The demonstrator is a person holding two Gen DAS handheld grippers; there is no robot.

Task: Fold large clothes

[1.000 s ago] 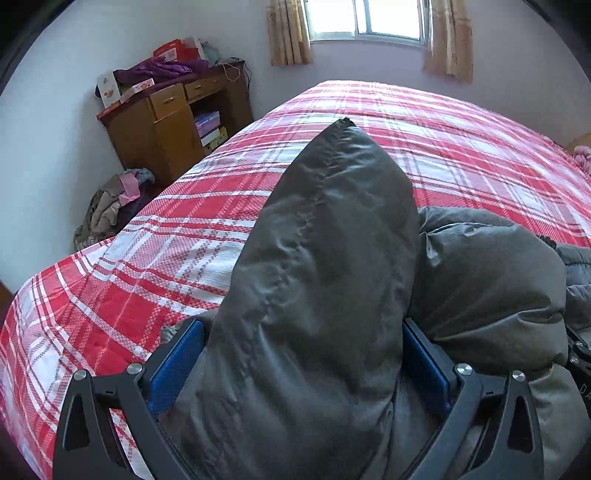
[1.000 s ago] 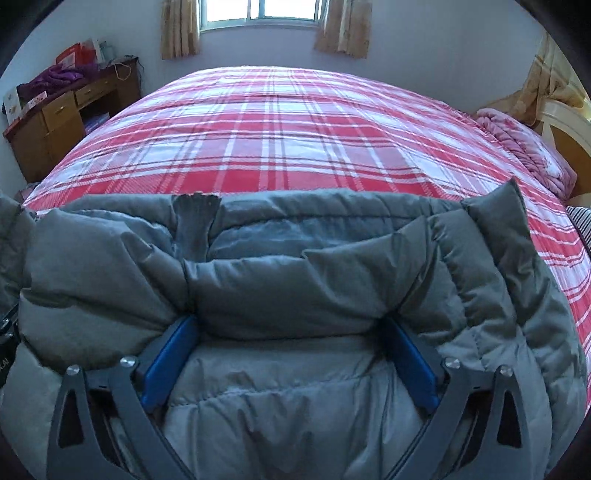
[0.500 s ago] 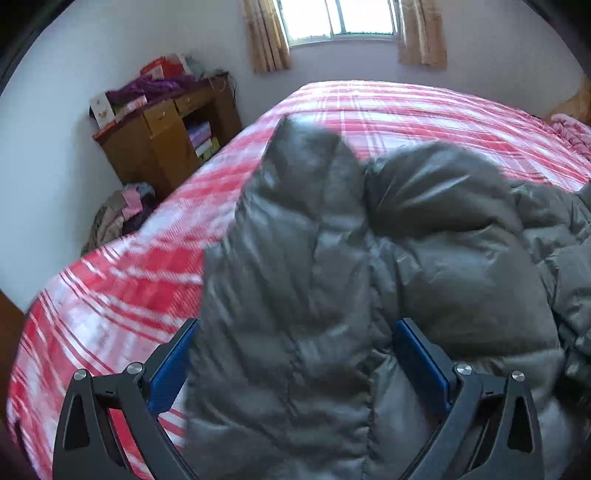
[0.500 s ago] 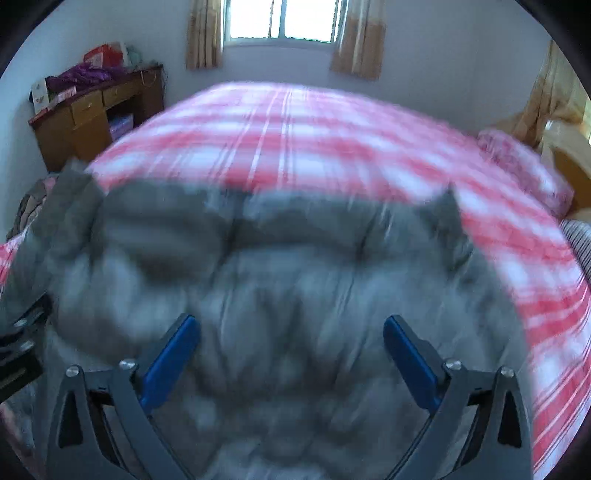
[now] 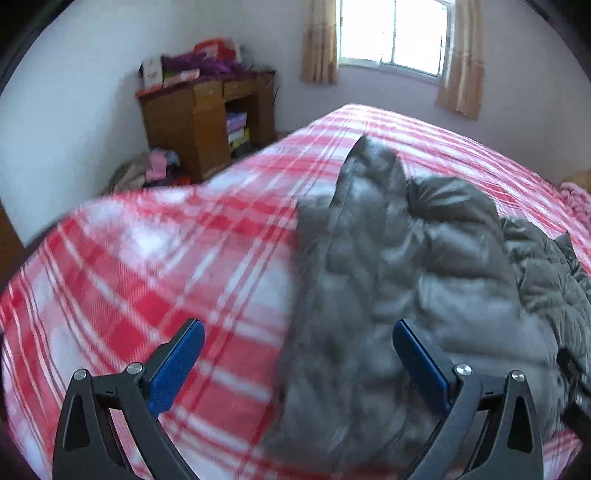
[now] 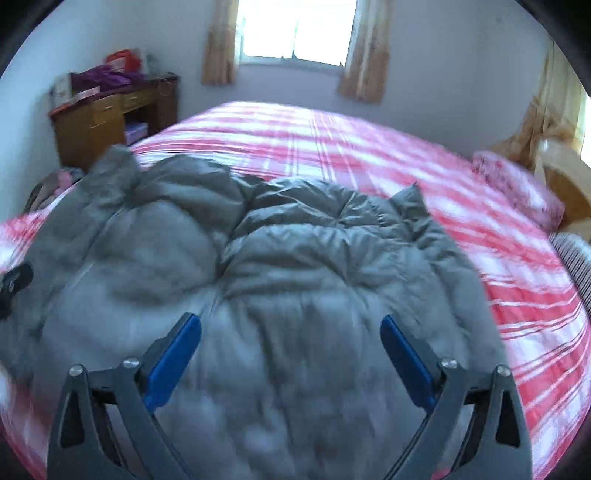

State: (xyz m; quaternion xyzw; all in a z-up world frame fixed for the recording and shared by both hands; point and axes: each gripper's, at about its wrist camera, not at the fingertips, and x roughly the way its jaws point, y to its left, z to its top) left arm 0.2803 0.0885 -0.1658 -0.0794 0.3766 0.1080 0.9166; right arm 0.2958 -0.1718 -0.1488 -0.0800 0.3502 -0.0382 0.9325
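Observation:
A grey quilted down jacket point(image 6: 295, 266) lies bunched on the red and white plaid bed point(image 6: 369, 147). It also shows in the left wrist view point(image 5: 424, 266), on the right half of the plaid bed point(image 5: 147, 266). My left gripper point(image 5: 297, 363) is open and empty above the jacket's left edge, its left pad point(image 5: 177, 365) over the bedspread. My right gripper point(image 6: 290, 358) is open and empty above the jacket's middle. The other gripper's dark tip point(image 6: 14, 280) shows at the left edge of the right wrist view. Both views are motion-blurred.
A wooden desk point(image 5: 207, 118) with clutter on top stands at the wall left of the bed, with a pile of clothes point(image 5: 147, 173) on the floor beside it. A pink pillow point(image 6: 517, 184) and wooden headboard point(image 6: 565, 173) are at the right. A curtained window point(image 6: 295, 29) is behind.
Both grippers have let go of the jacket and pulled back and up. The jacket has dropped onto the bed and spread out. The left gripper has shifted left, over the bedspread.

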